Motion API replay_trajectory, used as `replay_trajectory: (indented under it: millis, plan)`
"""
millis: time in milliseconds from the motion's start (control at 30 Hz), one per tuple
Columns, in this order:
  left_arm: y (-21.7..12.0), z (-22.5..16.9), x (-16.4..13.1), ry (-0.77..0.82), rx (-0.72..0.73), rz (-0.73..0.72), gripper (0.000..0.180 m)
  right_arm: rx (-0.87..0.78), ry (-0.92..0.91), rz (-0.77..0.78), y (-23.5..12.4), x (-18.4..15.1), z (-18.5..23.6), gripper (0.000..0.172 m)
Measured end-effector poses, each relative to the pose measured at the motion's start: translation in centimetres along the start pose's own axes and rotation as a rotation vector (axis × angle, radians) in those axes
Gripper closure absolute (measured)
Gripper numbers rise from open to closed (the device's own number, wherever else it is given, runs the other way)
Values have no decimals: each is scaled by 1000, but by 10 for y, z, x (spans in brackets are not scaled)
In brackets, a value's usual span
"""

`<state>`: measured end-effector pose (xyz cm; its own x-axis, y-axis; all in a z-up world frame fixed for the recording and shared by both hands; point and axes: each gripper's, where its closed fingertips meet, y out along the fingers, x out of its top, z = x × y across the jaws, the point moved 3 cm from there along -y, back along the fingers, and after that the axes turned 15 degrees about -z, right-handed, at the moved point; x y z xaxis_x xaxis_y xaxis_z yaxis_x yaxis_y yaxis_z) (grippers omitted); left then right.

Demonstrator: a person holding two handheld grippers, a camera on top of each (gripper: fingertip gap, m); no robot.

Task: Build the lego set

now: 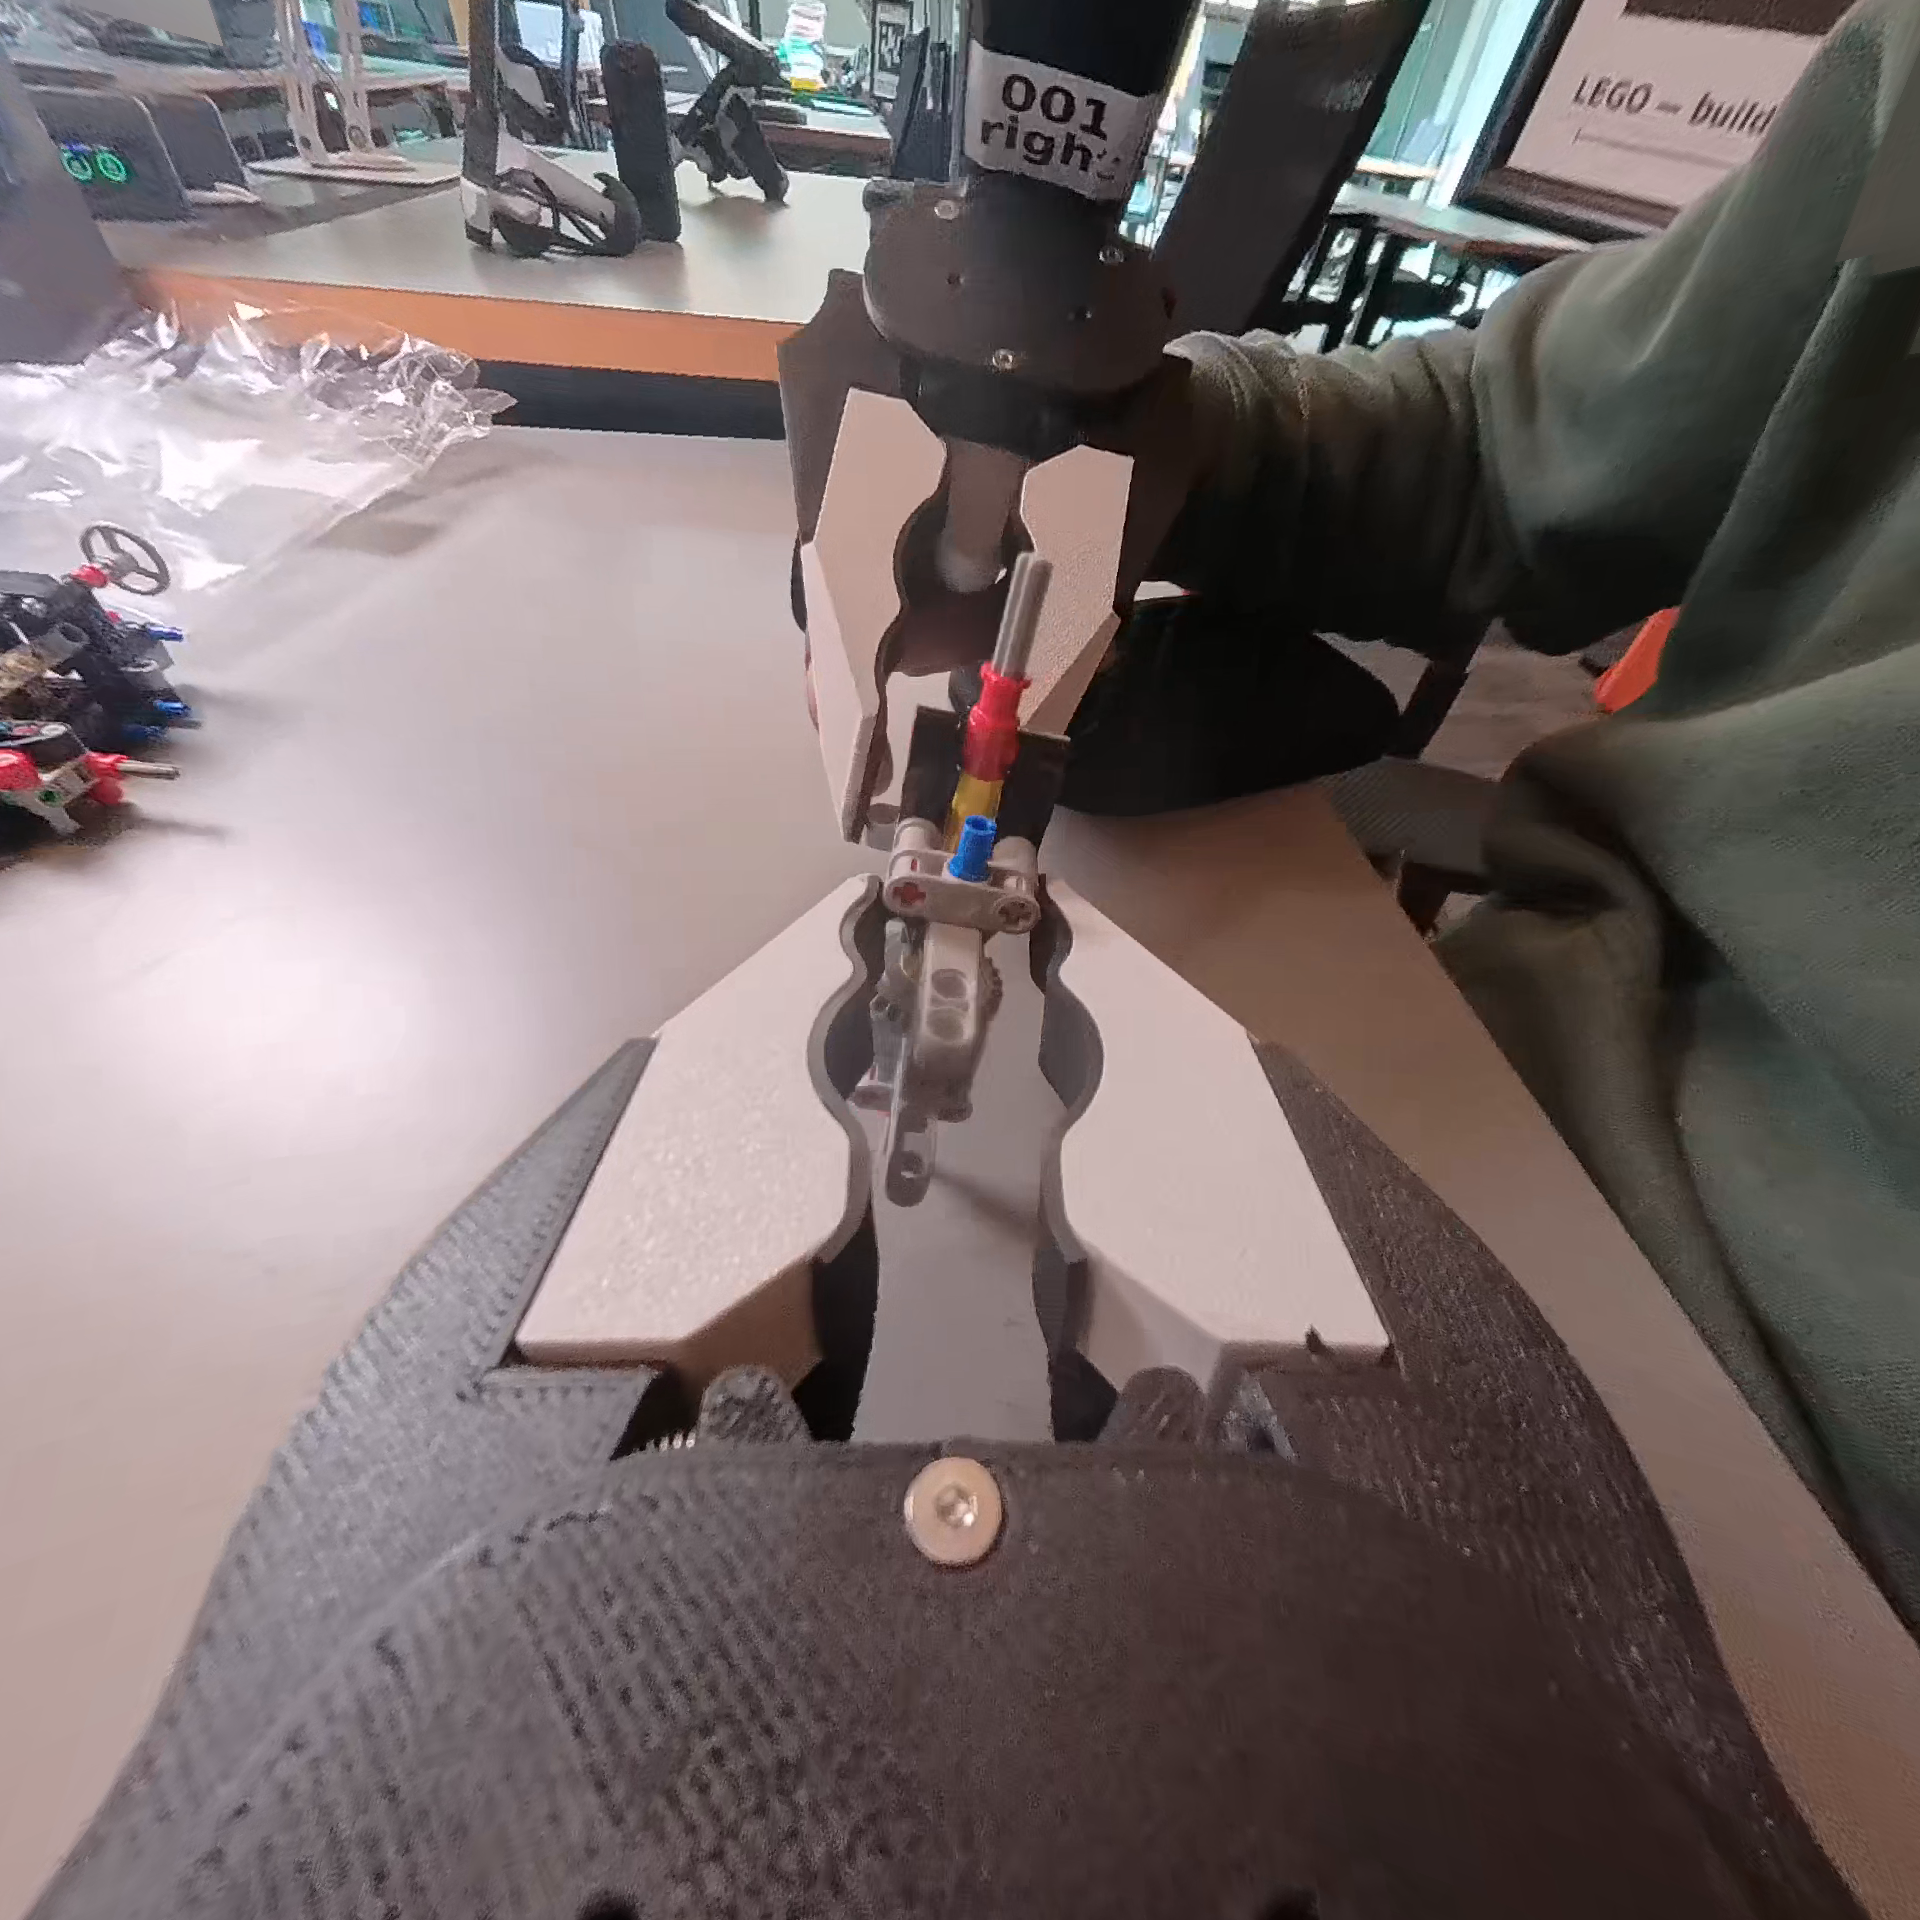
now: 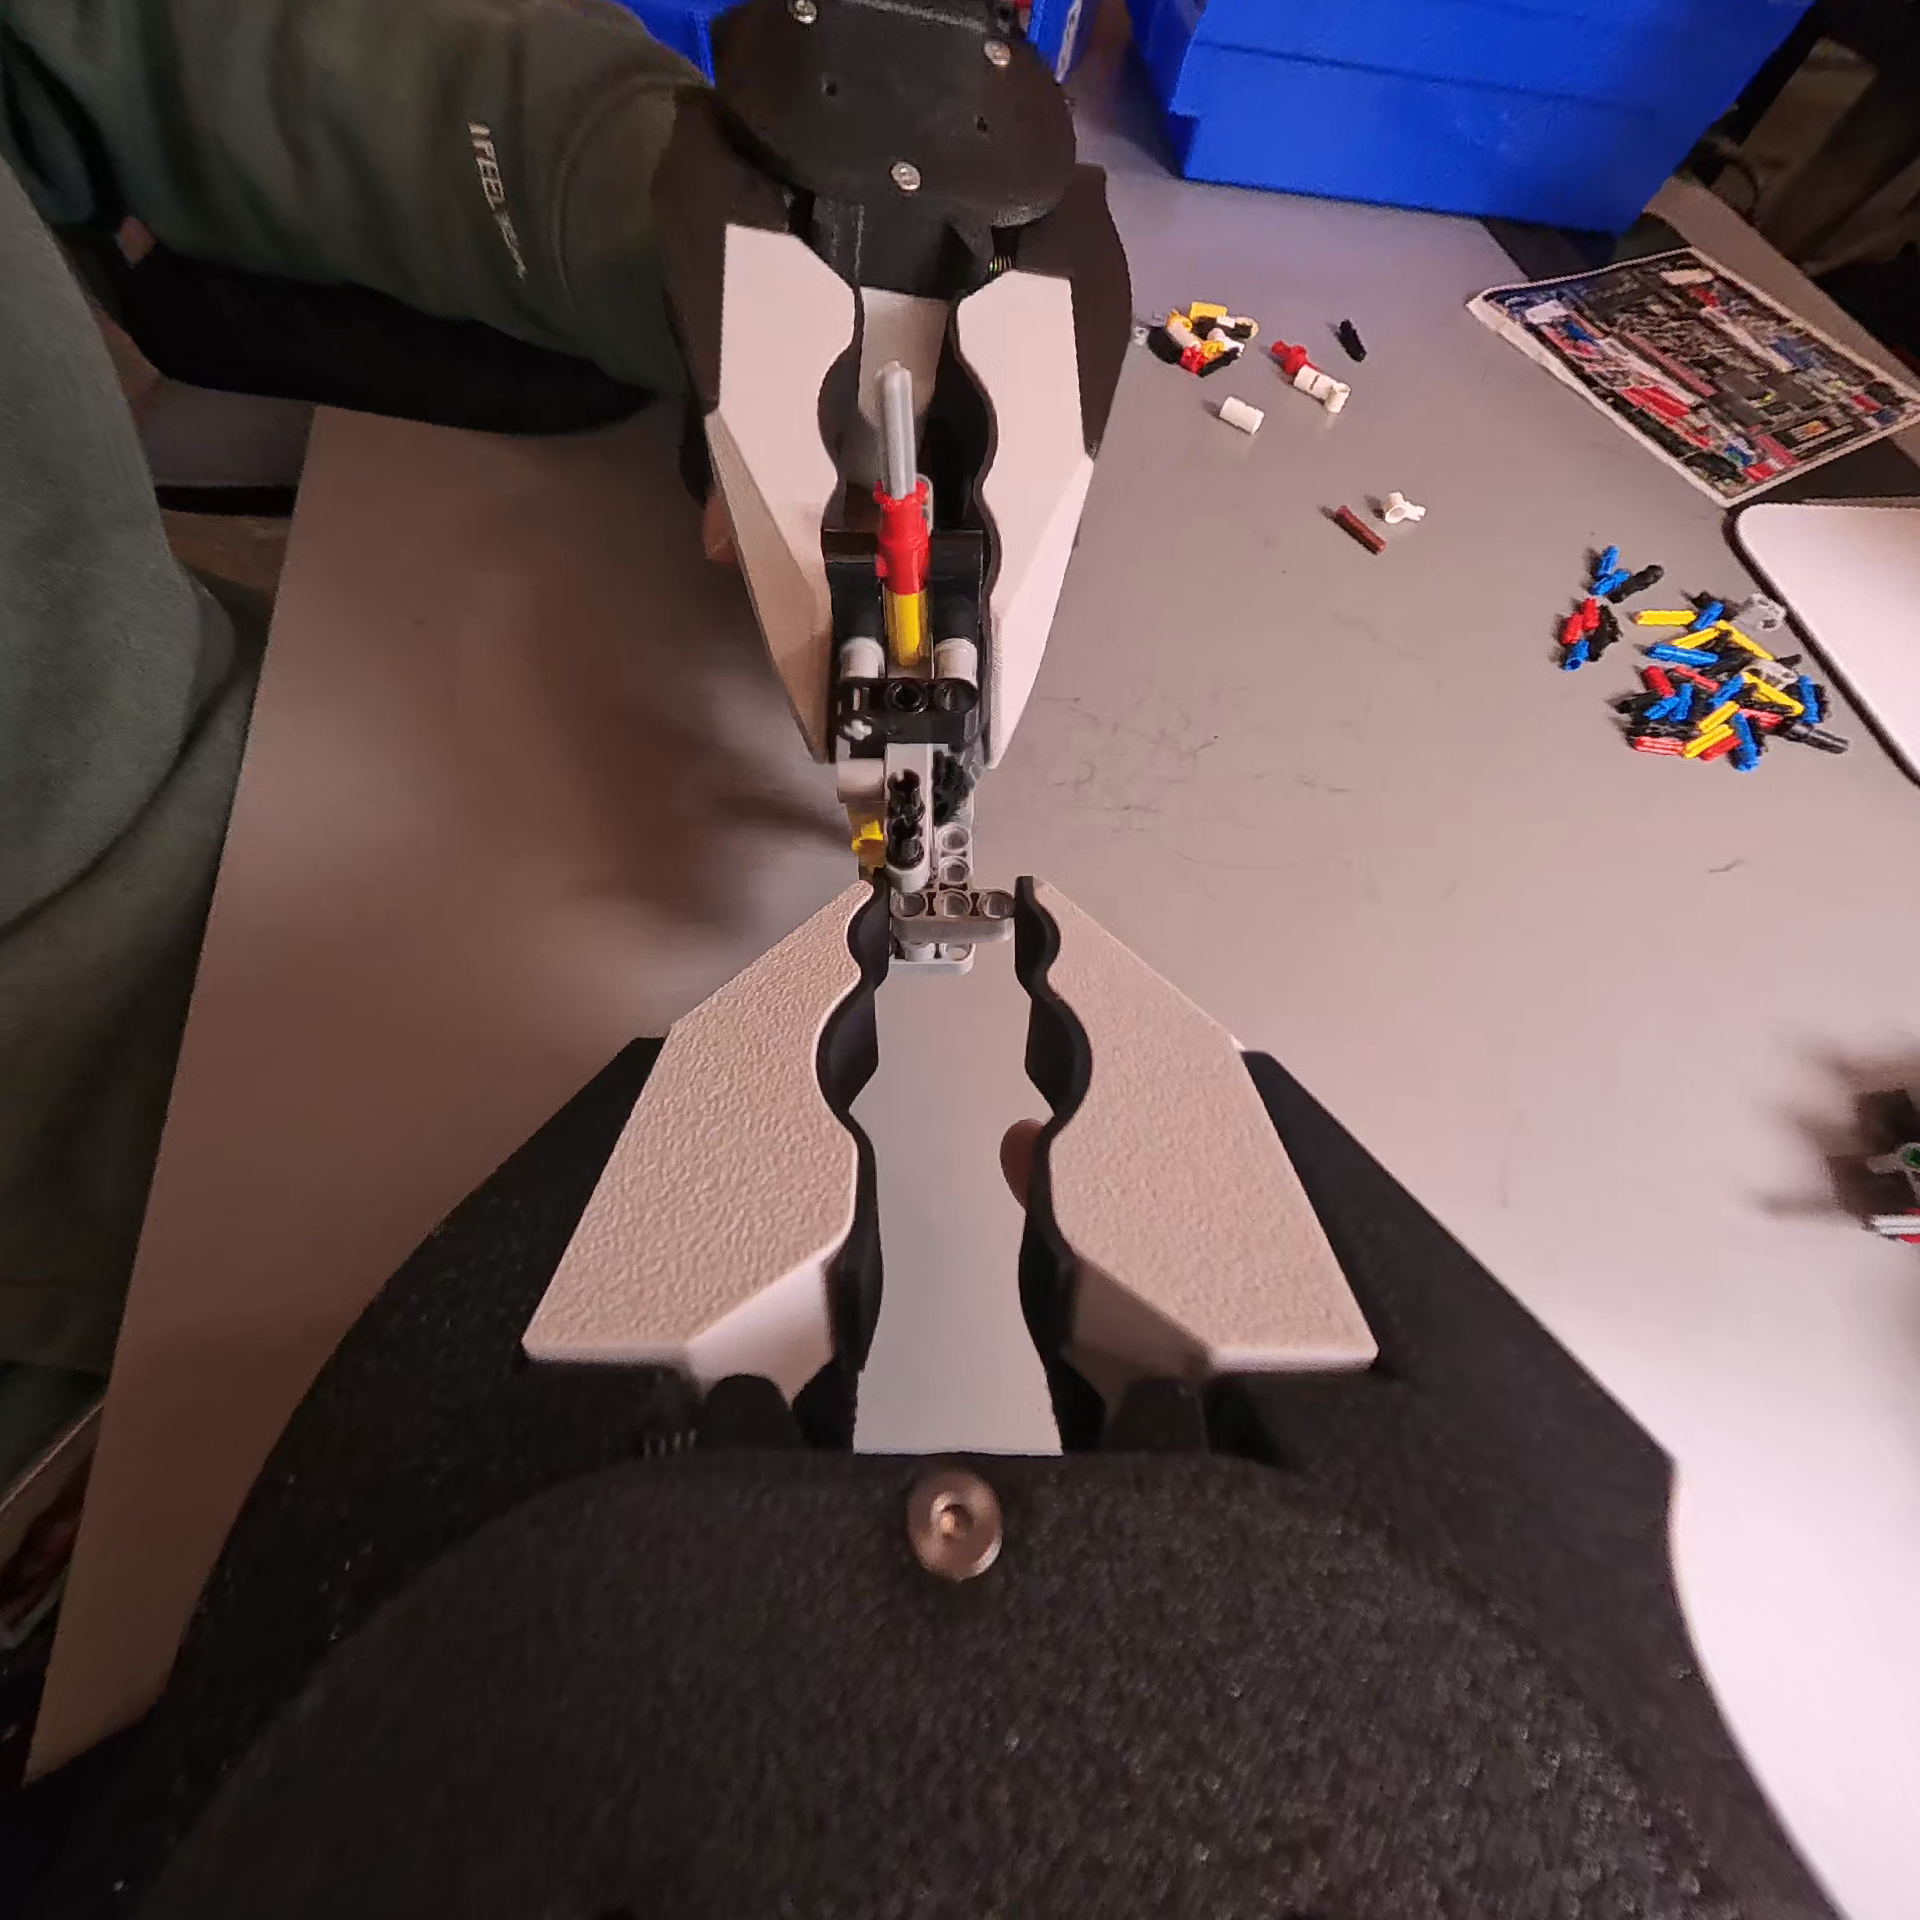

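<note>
A small brick assembly hangs above the table between the two grippers, which face each other. It has a grey beam with a blue pin (image 1: 961, 883), a black frame, and a grey axle with a red bush (image 1: 992, 717) over a yellow sleeve. My right gripper (image 2: 951, 906) is shut on the grey T-shaped beam (image 2: 951, 920) at the assembly's near end. It shows from the front in the left wrist view (image 1: 966, 800). My left gripper (image 1: 956, 899) is open; its fingertips flank the grey beam with narrow gaps. In the right wrist view it (image 2: 914, 727) stands around the black frame (image 2: 904, 696).
A pile of small coloured pins (image 2: 1704, 675), a few loose bits (image 2: 1205, 338) and an instruction booklet (image 2: 1704, 374) lie to the right, with blue bins (image 2: 1455, 94) behind. A partly built model (image 1: 73, 675) and a clear plastic bag (image 1: 208, 416) lie left. A green sleeve (image 1: 1558, 436) is close by. The tips of both grippers are at nearly the same place.
</note>
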<state>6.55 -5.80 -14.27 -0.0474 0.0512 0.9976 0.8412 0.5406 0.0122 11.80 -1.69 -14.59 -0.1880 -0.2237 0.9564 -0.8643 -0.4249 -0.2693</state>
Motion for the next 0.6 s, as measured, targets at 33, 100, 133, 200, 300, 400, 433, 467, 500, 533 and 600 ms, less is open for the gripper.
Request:
replay_trajectory:
  millis: [33,100,133,200,300,400,433,467,500,533,600]
  plan:
    - [0,1,-2,30,12,15,155,-1,3,-8,0,1,0,150]
    - [1,0,-4,80,18,31,155,6,5,-5,1,2,0,150]
    - [1,0,-4,94,19,31,155,8,5,-1,1,1,-1,150]
    - [0,1,-4,104,22,32,155,8,10,-2,1,1,-2,150]
    - [-3,4,-4,95,37,32,156,-5,-5,29,-5,-1,-7,150]
    - [-5,7,-4,69,65,50,156,-6,-18,54,-19,5,-11,150]
    - [-5,8,-4,60,69,53,156,-6,-33,64,-24,10,-12,150]
    - [-4,8,-4,53,70,53,156,-1,-47,71,-27,18,-12,150]
    - [-4,8,-4,48,69,52,156,9,-60,78,-29,26,-11,150]
    - [-3,7,-4,46,65,51,156,20,-74,90,-29,34,-10,150]
    - [-3,7,-4,49,59,50,156,47,-97,132,-25,45,-7,150]
